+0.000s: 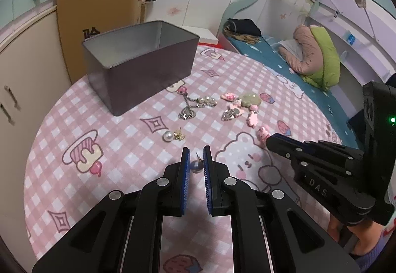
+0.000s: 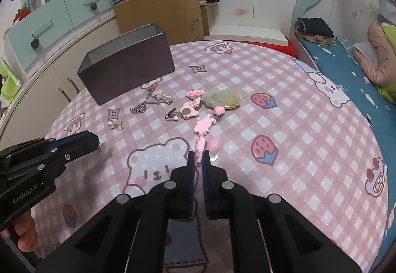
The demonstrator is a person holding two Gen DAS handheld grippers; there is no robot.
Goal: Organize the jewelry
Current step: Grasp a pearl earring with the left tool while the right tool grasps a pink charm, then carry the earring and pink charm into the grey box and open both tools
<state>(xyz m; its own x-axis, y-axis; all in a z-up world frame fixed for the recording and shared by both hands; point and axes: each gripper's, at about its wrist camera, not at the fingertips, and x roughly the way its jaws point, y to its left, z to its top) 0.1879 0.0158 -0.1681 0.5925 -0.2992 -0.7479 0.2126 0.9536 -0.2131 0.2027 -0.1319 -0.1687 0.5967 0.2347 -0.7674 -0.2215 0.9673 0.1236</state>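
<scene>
My left gripper [image 1: 196, 155] is shut on a grey pearl earring [image 1: 196, 166], its pin sticking up between the blue pads, just above the pink checked tablecloth [image 1: 118, 129]. My right gripper [image 2: 198, 157] is shut on a small pink charm [image 2: 200, 148] lying on the cloth; a blurred pink part shows beside it. Loose jewelry lies beyond: a pearl stud with a gold piece [image 1: 170, 136], a chain with pearls [image 1: 195, 105], a green jade pendant [image 2: 222, 98] and several pink charms [image 2: 204, 124]. An open grey tin box [image 1: 138, 72] stands at the back left.
The round table ends close to a cream cupboard [image 1: 29, 69] on the left and a bed with a blue sheet [image 2: 358, 79] on the right. A cardboard box [image 2: 158, 15] stands behind the tin. In the right wrist view the left gripper [image 2: 96, 140] sits at left, held by a hand.
</scene>
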